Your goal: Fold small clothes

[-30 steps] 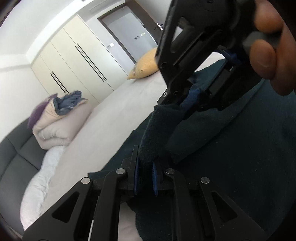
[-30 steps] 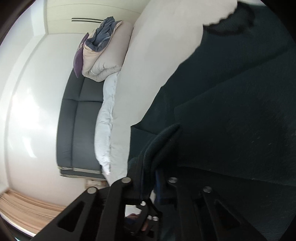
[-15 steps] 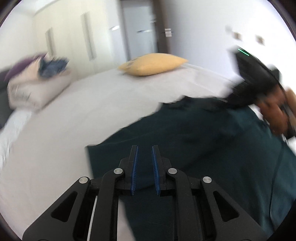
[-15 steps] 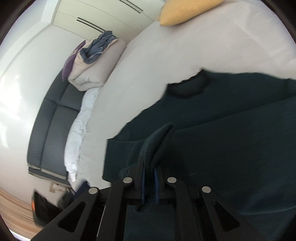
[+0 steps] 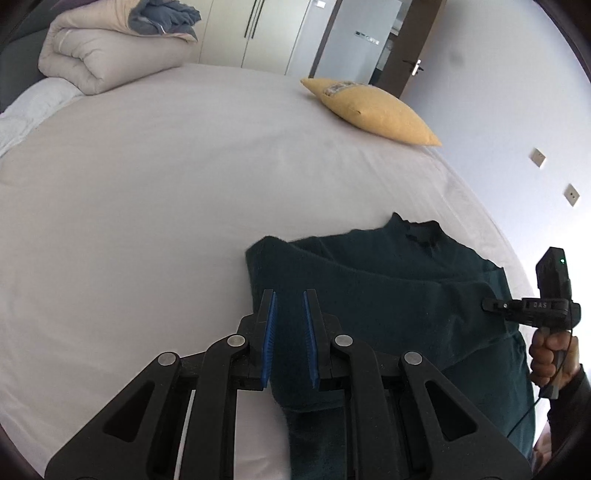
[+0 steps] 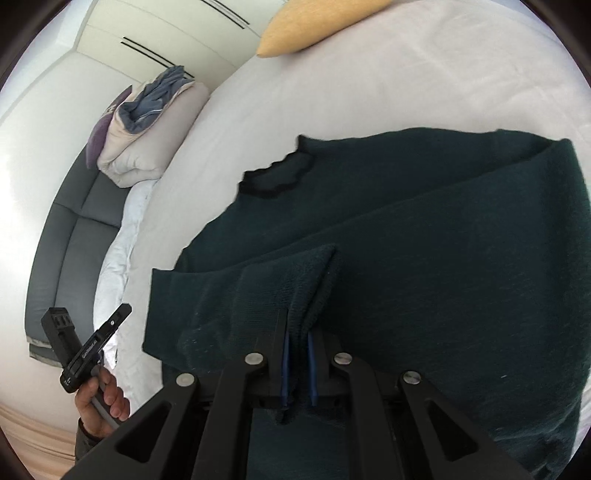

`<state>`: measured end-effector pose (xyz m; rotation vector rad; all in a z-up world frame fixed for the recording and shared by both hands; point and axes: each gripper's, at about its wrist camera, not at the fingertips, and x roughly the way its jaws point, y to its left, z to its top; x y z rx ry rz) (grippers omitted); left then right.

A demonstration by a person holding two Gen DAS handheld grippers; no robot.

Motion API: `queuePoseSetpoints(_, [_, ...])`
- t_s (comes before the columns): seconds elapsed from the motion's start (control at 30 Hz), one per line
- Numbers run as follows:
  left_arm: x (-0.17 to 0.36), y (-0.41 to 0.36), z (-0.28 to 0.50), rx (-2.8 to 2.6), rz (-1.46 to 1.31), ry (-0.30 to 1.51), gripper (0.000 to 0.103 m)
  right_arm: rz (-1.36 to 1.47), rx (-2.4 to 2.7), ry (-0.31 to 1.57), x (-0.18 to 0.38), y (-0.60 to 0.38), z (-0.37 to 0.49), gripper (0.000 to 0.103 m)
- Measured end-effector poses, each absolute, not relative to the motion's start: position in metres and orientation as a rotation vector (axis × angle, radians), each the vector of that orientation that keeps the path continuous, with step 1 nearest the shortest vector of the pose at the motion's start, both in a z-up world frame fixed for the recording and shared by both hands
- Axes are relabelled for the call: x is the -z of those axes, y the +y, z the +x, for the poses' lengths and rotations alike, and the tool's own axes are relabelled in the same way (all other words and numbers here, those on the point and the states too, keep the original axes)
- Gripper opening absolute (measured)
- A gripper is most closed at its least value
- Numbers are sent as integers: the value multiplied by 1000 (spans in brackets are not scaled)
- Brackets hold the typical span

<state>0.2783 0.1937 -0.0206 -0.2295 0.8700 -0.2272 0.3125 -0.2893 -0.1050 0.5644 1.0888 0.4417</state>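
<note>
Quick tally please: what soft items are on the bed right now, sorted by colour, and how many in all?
Dark green: 1, the sweater, pinched by the right gripper; the left gripper is open above it.
Yellow: 1, the pillow.
Beige: 1, the folded duvet.
Grey-blue: 1, the bundle on top of the duvet.
Total: 4.

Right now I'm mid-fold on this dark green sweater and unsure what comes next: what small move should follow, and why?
Probably lay down the cloth that the right gripper pinches, then open it. A raised ridge of the sweater sits between its pads, with the rest lying on the bed. The left gripper is open and holds nothing, so only that pinch keeps the fold from settling.
</note>
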Motion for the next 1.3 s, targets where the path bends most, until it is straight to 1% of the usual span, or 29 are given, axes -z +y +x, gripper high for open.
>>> queuePoseSetpoints(0.17, [24, 187, 274, 236, -224, 870, 14, 505, -383, 1084, 100, -301, 313, 9])
queuePoseSetpoints(0.4, [28, 178, 297, 210, -218, 861, 14, 416, -305, 1087, 97, -310, 312, 9])
queuePoseSetpoints(0.6, [28, 156, 300, 230, -143, 863, 14, 330, -272, 1087, 94, -302, 310, 10])
queuePoseSetpoints(0.7, [39, 147, 305, 224, -104, 901, 14, 306, -271, 1091, 91, -301, 310, 10])
queuePoseSetpoints(0.9, [78, 142, 313, 201, -43, 1013, 14, 338, -274, 1101, 96, -306, 311, 10])
queuePoseSetpoints(0.97, [86, 139, 310, 200, -22, 1005, 13, 364, -271, 1096, 97, -308, 311, 10])
queuePoseSetpoints(1.3, [86, 143, 304, 211, -1, 995, 13, 384, -251, 1093, 98, -313, 309, 10])
